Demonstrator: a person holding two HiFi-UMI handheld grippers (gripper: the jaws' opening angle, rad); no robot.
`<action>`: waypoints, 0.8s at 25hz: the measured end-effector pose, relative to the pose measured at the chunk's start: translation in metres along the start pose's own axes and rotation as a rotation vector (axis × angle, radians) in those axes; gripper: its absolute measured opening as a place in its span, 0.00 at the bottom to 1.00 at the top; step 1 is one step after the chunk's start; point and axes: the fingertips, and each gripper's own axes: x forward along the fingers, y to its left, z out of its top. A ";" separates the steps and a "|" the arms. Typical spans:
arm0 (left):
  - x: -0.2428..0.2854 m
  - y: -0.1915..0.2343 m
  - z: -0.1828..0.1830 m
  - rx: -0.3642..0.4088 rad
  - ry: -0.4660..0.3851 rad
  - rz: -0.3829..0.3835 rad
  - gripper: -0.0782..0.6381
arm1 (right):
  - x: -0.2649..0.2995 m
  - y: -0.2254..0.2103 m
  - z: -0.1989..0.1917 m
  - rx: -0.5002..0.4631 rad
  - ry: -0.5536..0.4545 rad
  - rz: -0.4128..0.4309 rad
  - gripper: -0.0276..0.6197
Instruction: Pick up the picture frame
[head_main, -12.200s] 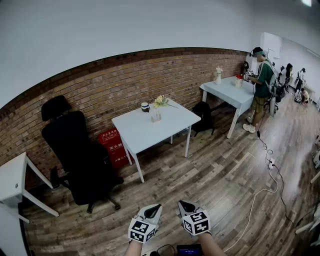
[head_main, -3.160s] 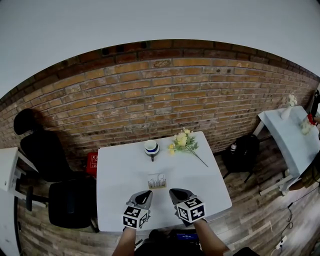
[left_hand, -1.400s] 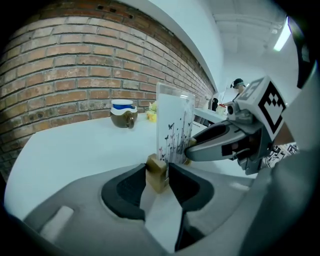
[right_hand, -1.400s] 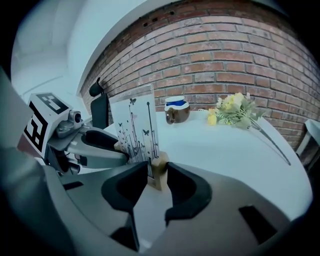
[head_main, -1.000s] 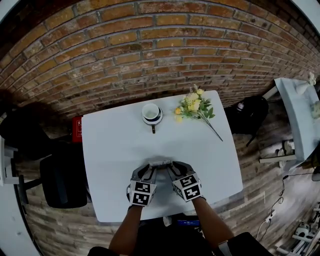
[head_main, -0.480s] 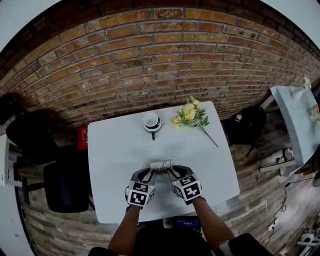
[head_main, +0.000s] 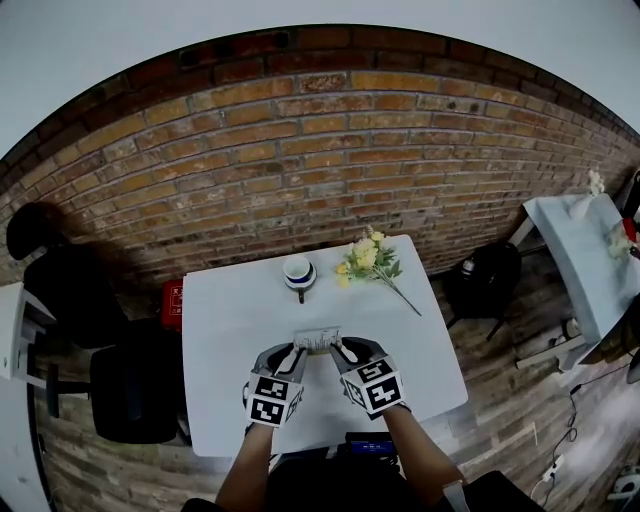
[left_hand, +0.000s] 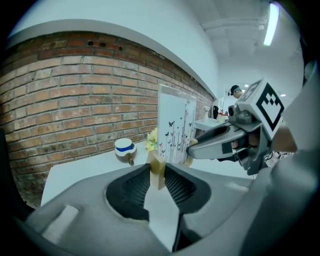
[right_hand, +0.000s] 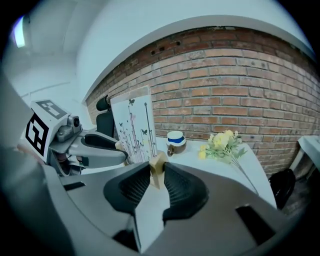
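The picture frame (head_main: 318, 339) is a clear upright panel printed with butterflies and stems, standing on pale wooden feet. It hangs upright above the white table (head_main: 225, 320), held from both ends. My left gripper (head_main: 292, 353) is shut on the frame's left wooden foot (left_hand: 157, 171); the panel (left_hand: 175, 129) rises just past the jaws. My right gripper (head_main: 343, 350) is shut on the other wooden foot (right_hand: 157, 169), and the panel (right_hand: 134, 124) stands to its left. Each gripper view shows the other gripper on the far side of the frame.
A white cup with a blue band (head_main: 297, 270) and a bunch of yellow flowers (head_main: 366, 258) lie at the table's far edge by the brick wall. A black office chair (head_main: 130, 385) stands to the left, a black bag (head_main: 483, 280) and another white table (head_main: 590, 260) to the right.
Both grippers closed on the frame's ends and have risen together, lifting it off the table. The cup and flowers have not moved.
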 end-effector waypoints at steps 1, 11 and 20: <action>-0.004 -0.001 0.001 -0.004 -0.009 0.001 0.25 | -0.003 0.002 0.002 -0.001 -0.005 -0.001 0.19; -0.021 -0.022 -0.006 -0.020 -0.006 0.026 0.25 | -0.024 0.011 -0.012 0.016 -0.006 0.016 0.19; -0.041 -0.054 -0.026 -0.023 0.018 0.056 0.25 | -0.049 0.022 -0.041 0.024 0.009 0.063 0.19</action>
